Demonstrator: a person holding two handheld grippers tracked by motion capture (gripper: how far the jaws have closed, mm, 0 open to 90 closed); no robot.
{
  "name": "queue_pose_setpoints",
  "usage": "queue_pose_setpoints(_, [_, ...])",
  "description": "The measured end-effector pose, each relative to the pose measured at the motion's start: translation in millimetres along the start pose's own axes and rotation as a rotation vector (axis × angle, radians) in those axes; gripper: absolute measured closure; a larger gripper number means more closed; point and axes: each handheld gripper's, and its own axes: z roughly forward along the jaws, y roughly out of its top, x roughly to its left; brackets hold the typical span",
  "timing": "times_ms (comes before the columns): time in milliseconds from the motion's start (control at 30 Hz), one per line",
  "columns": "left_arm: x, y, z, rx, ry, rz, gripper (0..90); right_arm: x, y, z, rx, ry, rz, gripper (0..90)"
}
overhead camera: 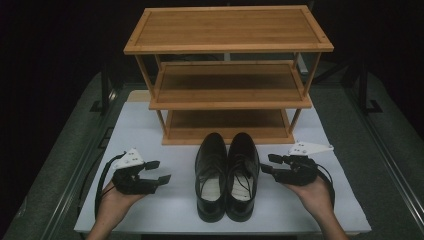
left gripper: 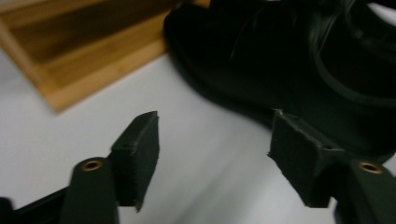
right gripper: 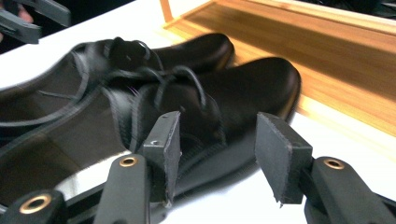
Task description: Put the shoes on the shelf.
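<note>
A pair of black lace-up shoes, the left shoe [overhead camera: 210, 170] and the right shoe [overhead camera: 242, 170], stands side by side on the white tabletop [overhead camera: 145, 135], toes toward a wooden rack [overhead camera: 227, 45]. My left gripper [overhead camera: 161, 170] hovers to the left of the pair, open, with nothing between its jaws. In the left gripper view my left gripper [left gripper: 215, 158] faces the side of a shoe [left gripper: 289, 60]. My right gripper [overhead camera: 267, 163] sits to the right of the pair, also open and empty. In the right gripper view my right gripper [right gripper: 217, 154] points at the near shoe [right gripper: 243, 88].
The three-shelf bamboo rack stands just behind the shoes, its lowest shelf [overhead camera: 227, 122] at table level close to the toes. The rack's base [left gripper: 84, 51] lies left of the shoe, and its edge [right gripper: 327, 70] runs behind the toes. Dark floor surrounds the table.
</note>
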Motion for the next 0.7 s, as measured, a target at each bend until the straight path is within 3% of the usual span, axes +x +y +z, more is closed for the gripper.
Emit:
queue_pose_setpoints(100, [-7.3, 16.1, 12.1, -0.008, -0.031, 0.019, 40.8, 3.9, 4.4, 0.3, -0.004, 0.018, -0.001, 48.2])
queue_pose_setpoints(300, [-20.5, 39.6, 38.7, -0.011, -0.076, 0.072, 40.7, 9.5, 9.5, 5.1, -0.007, 0.051, -0.009, 47.1])
queue_pose_setpoints(500, [-26.5, 49.0, 61.2, -0.002, -0.106, 0.092, 40.7, 16.5, 14.5, 15.8, 0.006, 0.079, -0.017, 46.0])
queue_pose_setpoints(700, [-29.4, 52.7, 64.7, -0.023, -0.133, 0.091, 40.3, 20.8, 14.8, 28.7, 0.035, 0.094, -0.030, 46.0])
